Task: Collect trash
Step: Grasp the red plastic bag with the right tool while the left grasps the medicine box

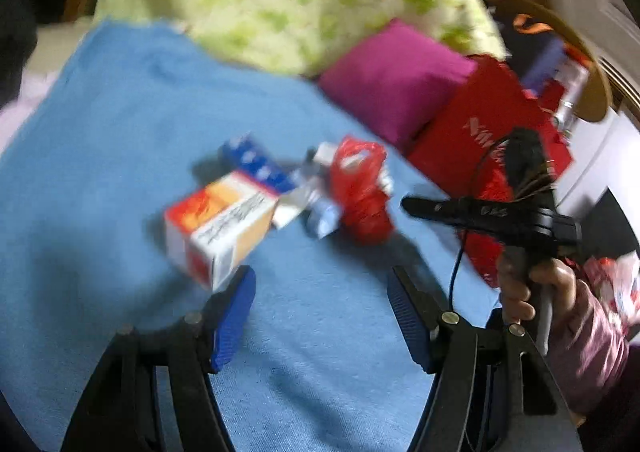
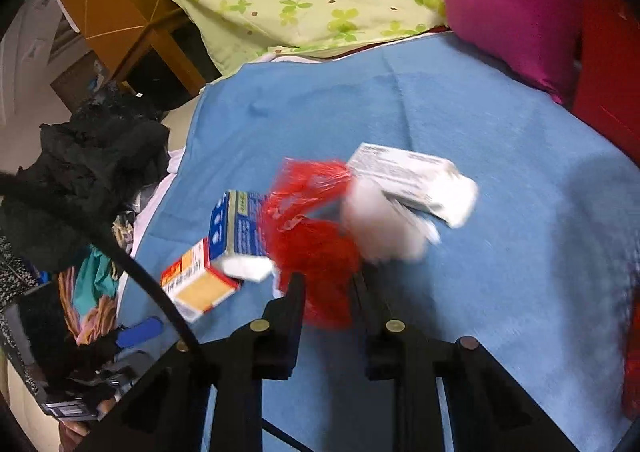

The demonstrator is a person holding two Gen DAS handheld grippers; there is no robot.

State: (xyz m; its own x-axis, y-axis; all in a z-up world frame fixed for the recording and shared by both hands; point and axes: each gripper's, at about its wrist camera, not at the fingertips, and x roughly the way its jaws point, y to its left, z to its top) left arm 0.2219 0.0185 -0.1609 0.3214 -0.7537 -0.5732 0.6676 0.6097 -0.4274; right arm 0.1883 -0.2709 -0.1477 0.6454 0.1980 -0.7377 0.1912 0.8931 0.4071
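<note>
1. the orange and white box (image 1: 218,230) lies on the blue blanket (image 1: 120,132), at the left of the little trash pile, just past the left gripper (image 1: 322,310). its jaws stand about half open and hold nothing.
2. in the middle, a blue box (image 2: 236,226) leans by the orange one, and the red plastic bag (image 2: 316,248) sits next to it.
3. the right gripper (image 2: 328,292) is shut on the red plastic bag; the red plastic shows between its two black fingers. this looks like the grab step.
4. to the right of the bag, a white box (image 2: 416,176) and something white and blurry look close, maybe stuck to the bag.
5. next, i think the bag needs a slow lift, so loose bits do not fall.
6. there is lots of open blanket at the right. the blanket edge and a dark clothes heap (image 2: 92,156) are at the left; pillows sit far back.
</note>
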